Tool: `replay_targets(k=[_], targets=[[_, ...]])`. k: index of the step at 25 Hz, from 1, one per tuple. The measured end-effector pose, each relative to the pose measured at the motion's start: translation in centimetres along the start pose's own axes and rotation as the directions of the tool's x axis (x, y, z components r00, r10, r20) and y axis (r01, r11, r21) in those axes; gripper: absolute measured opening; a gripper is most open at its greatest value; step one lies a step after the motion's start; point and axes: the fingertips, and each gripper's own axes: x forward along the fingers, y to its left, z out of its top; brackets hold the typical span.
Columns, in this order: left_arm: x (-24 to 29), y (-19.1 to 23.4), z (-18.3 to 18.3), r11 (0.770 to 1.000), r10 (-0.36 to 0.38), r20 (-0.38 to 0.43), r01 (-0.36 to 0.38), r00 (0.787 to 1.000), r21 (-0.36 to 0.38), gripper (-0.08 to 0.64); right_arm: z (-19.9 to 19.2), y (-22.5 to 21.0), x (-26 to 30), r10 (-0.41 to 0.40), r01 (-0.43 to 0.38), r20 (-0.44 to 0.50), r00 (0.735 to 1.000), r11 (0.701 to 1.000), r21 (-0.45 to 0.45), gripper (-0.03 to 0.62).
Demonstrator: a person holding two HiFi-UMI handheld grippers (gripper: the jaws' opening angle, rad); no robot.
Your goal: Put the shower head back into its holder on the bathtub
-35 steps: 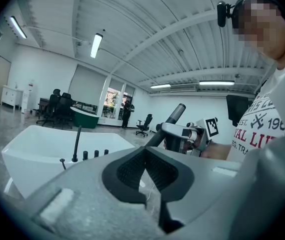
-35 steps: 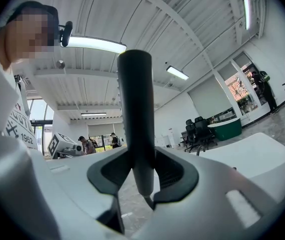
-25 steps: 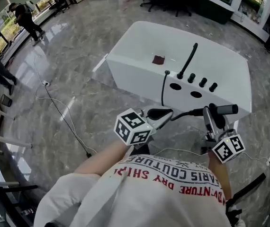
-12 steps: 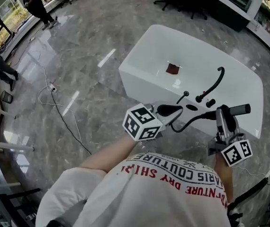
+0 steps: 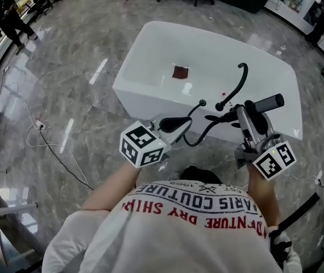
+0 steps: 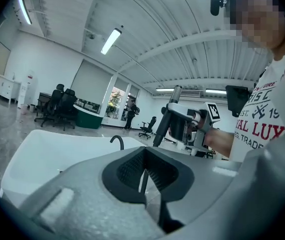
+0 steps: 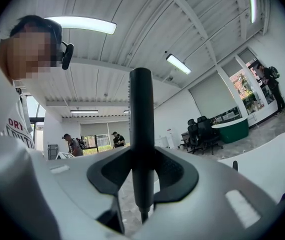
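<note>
The right gripper (image 5: 250, 114) sits right of centre in the head view, its fingers (image 7: 175, 176) clamped on the black shower head (image 5: 268, 102), whose handle stands upright between them in the right gripper view. The shower head is held in the air, over the near rim of the white bathtub (image 5: 150, 95) as the picture shows it, and not seated in a holder. Its black hose (image 5: 198, 136) loops down and back up to a fitting on that rim, beside the curved black faucet (image 5: 237, 87). The left gripper (image 5: 176, 124), left of centre, has its fingers (image 6: 125, 171) pressed together, gripping nothing. Inside the bathtub a small dark red square (image 5: 180, 71) lies on the white bottom. Grey marble floor (image 5: 65, 67) surrounds the bathtub.
</note>
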Motion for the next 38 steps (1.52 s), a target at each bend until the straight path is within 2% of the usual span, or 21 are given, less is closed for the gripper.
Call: replay_targets(k=[5,11,12,13,17,19,22,27,30,33,36,38], targets=[[1.3,-0.8,-0.9,0.999,-0.052,-0.030,0.052,0.998,0.008,0.002,1.1,-0.5,-0.3,0.013,-0.013,0.019,1.000,0.999,0.032,0.140],[4.1,0.3,-2.8,0.998,-0.061,-0.085,0.062,0.995,0.009,0.009,1.8,-2.5,-0.4,0.016,-0.018,0.036,0.999,0.998,0.060,0.140],[4.6,0.6,-3.3,0.998,-0.058,-0.095,0.058,0.994,0.002,0.078,1.8,-2.9,-0.4,0.014,-0.016,0.038,0.999,0.998,0.061,0.140],[5.1,0.9,-3.8,0.998,-0.055,-0.106,0.055,0.993,-0.006,0.108,1.9,-3.3,-0.4,0.009,-0.011,0.041,0.999,0.998,0.064,0.140],[6.3,0.8,-6.7,0.996,-0.084,-0.168,0.082,0.982,-0.019,0.158,2.0,-3.8,-1.1,-0.014,0.009,0.053,0.998,0.995,0.100,0.140],[7.2,0.3,-9.2,0.992,-0.121,-0.240,0.122,0.963,-0.011,0.164,2.5,-3.8,-1.3,-0.013,0.005,0.066,0.998,0.993,0.116,0.138],[9.0,0.0,-12.7,0.984,-0.169,-0.343,0.176,0.924,-0.012,0.192,3.7,-3.6,-1.1,0.000,-0.009,0.084,0.996,0.994,0.111,0.138],[11.4,-1.4,-16.4,0.964,-0.246,-0.438,0.265,0.864,-0.020,0.208,6.8,-3.2,-0.9,0.009,-0.020,0.109,0.994,0.994,0.106,0.138],[13.0,-2.1,-19.1,0.955,-0.250,-0.492,0.296,0.834,0.017,0.214,8.2,-3.3,-1.4,0.004,-0.018,0.129,0.992,0.993,0.113,0.138],[14.6,-1.9,-21.6,0.956,-0.219,-0.525,0.288,0.822,0.052,0.219,8.8,-3.2,-1.5,0.003,-0.019,0.133,0.991,0.992,0.124,0.138],[15.7,-1.3,-23.6,0.964,-0.204,-0.541,0.264,0.816,0.034,0.218,9.1,-3.0,-1.5,0.003,-0.021,0.134,0.991,0.991,0.133,0.138],[16.2,-1.3,-24.6,0.961,-0.217,-0.554,0.274,0.804,0.021,0.216,9.2,-2.9,-1.6,0.001,-0.020,0.140,0.990,0.990,0.138,0.138]])
